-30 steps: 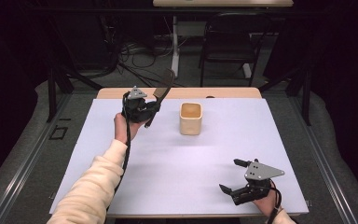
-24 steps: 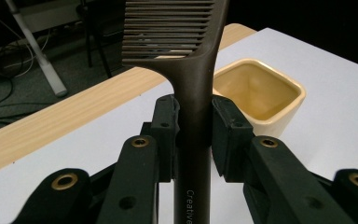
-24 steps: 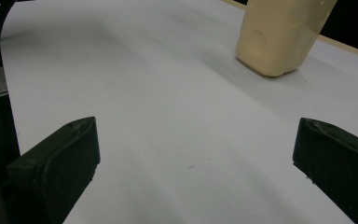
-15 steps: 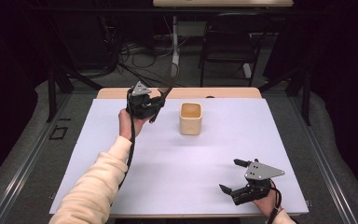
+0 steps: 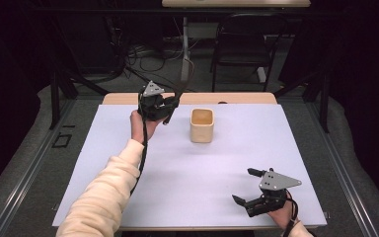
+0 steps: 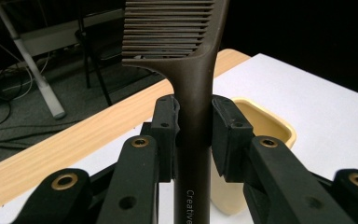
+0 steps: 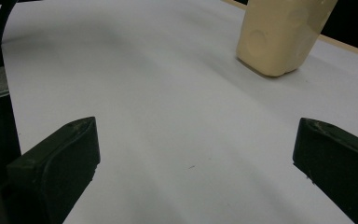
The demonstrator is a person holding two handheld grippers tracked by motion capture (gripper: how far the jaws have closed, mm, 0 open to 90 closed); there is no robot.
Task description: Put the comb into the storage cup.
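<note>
Dark brown plastic comb (image 6: 193, 70) pinched by its handle between the pads of the left tool (image 6: 193, 121); teeth end points up and away from the hand, white lettering on the handle low in the left gripper view. In the high view the left tool (image 5: 164, 109) is held up off the white worktop (image 5: 177, 173) near its far edge, comb (image 5: 182, 86) slanting up past the edge, and a cream sleeve (image 5: 106, 192) reaches in from the near left.

Cream-coloured squarish plastic cup (image 5: 202, 125) stands upright on the worktop just to the right of the left tool, apart from it, open mouth up. Same cup (image 6: 261, 126) sits behind the jaws in the left gripper view.

Right tool (image 5: 244, 186) low over the near right corner of the worktop, jaws spread wide, nothing between them. In the right gripper view its two black pads (image 7: 56, 158) stand far apart over bare white surface, cup (image 7: 279, 37) well ahead.

Pale wooden strip (image 5: 237, 98) runs along the worktop's far edge.
</note>
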